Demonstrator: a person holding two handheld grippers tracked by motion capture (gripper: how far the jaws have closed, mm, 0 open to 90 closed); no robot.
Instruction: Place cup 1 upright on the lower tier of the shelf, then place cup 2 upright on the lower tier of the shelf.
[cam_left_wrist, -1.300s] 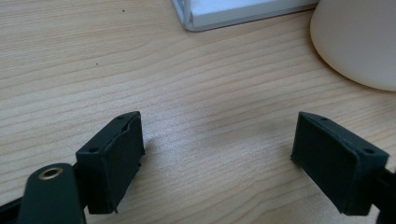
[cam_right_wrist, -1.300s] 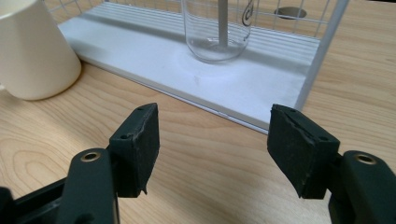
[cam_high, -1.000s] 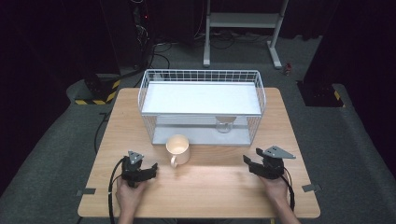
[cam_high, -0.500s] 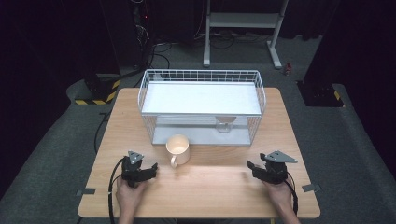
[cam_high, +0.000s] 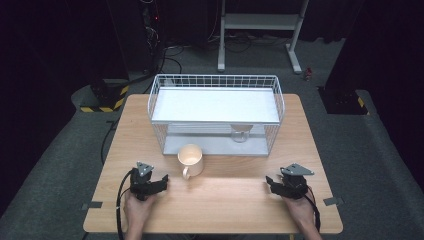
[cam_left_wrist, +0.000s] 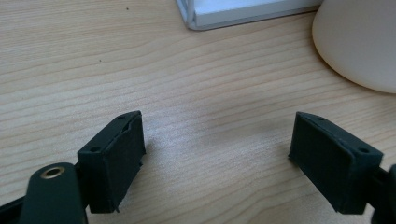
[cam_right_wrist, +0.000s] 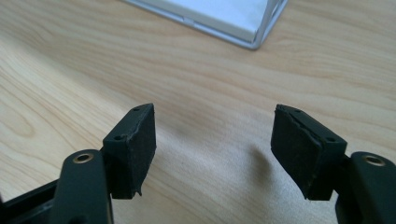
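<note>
Grey carpet floor (cam_high: 60, 165) — dark room (white stand (cam_high: 260, 22) behind)

Two matte black two-jaw grippers, left (cam_high: 161, 181) and right (cam_high: 270, 182), each carry a grey triangular top plate, probably metal, and black cables trailing toward 6 o'clock.

Overhead forward-down view; two close tabletop (cam_high: 235, 200) views.

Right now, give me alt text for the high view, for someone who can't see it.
A cream mug stands on a wooden table in front of a white wire rack. Near the front edge, two hands rest open grippers, left gripper beside the mug, right gripper farther off.
</note>
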